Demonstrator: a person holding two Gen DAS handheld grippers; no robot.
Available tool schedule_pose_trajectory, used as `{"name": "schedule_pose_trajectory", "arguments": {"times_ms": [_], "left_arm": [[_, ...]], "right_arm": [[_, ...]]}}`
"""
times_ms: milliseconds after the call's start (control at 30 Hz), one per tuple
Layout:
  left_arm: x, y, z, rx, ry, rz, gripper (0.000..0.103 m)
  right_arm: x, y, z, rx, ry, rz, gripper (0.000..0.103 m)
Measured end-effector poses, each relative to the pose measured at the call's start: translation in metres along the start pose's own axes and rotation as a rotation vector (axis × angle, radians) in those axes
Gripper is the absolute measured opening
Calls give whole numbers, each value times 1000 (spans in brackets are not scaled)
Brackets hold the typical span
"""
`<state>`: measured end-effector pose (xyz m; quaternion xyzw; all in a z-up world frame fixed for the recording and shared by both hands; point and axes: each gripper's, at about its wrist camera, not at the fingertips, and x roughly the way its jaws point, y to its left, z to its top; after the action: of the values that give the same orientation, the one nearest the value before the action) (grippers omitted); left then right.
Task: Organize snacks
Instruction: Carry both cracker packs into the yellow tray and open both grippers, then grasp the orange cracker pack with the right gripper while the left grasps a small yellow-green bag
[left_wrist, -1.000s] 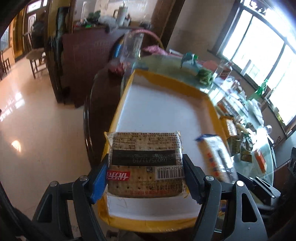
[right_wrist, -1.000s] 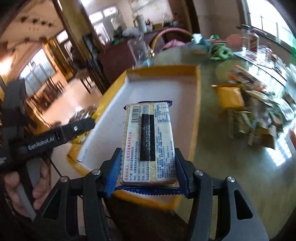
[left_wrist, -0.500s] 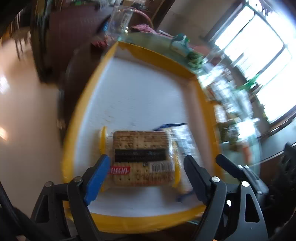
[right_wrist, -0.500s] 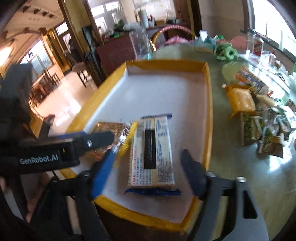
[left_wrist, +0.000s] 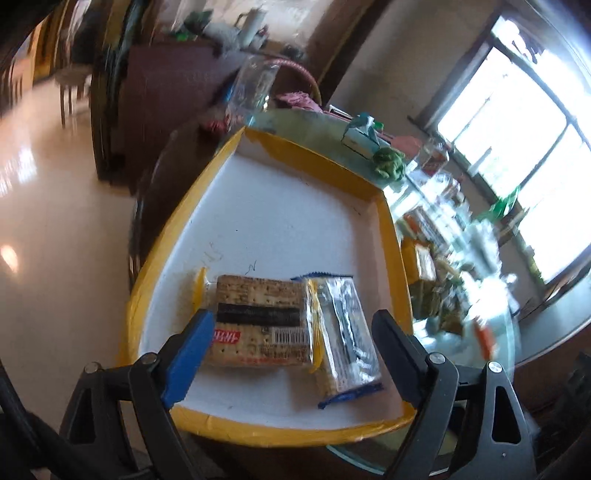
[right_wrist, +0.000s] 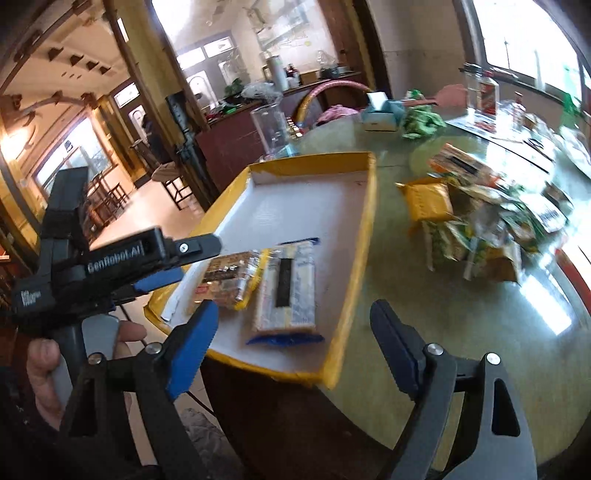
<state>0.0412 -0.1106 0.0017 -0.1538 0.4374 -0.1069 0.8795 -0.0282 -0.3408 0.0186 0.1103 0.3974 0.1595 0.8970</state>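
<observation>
Two cracker packs lie side by side at the near end of a white tray with a yellow rim (left_wrist: 280, 206) (right_wrist: 303, 199). The brown pack with yellow ends (left_wrist: 258, 321) (right_wrist: 225, 277) is on the left. The pale pack with blue ends (left_wrist: 347, 332) (right_wrist: 288, 284) lies to its right, touching it. My left gripper (left_wrist: 291, 321) (right_wrist: 195, 260) is open and pulled back, its pads apart from the brown pack. My right gripper (right_wrist: 293, 310) is open too, hanging above the tray's near rim with nothing between its fingers.
A heap of loose snack packets (right_wrist: 480, 229) covers the glass tabletop right of the tray. Behind the tray stand a clear jar (right_wrist: 271, 127), a tissue box (right_wrist: 380, 118) and a green bundle (right_wrist: 421, 122). The tray sits at the table's near left edge. A hand (right_wrist: 40, 369) grips the left gripper's handle.
Both grippers let go of their packs, which now rest in the tray. Both sets of jaws spread wide and drew back and slightly up.
</observation>
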Motion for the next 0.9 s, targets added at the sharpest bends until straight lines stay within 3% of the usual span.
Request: {"name": "schedule_pose_trajectory", "arguments": {"times_ms": [100,200,233,400,467,667,900], "left_arm": [[-9,-14,-10,90,-59,12,87],[0,-23,-12,154,-55,161,87],[0,-25,-14,166,-56,170,87],[-29,-44,-26,175,-145,99,87],[-32,-55,-34,188,-146,94,87],[-38,-88,-49,203,-133,-38,87],[-33,-110,-56,249,-123,-83,87]], "right_arm": [[-13,-15,-6,36,-13,-7,84],[-24,-30,-12,68,-24,-17,85],[-27,-35,-13,81,-27,-17,85],[-38,-55,-23,110,-40,-35,85],[-39,-64,-30,134,-30,-33,85],[-55,-87,-46,181,-29,-19,85],[-87,-109,-38,168,-57,-42,85]]}}
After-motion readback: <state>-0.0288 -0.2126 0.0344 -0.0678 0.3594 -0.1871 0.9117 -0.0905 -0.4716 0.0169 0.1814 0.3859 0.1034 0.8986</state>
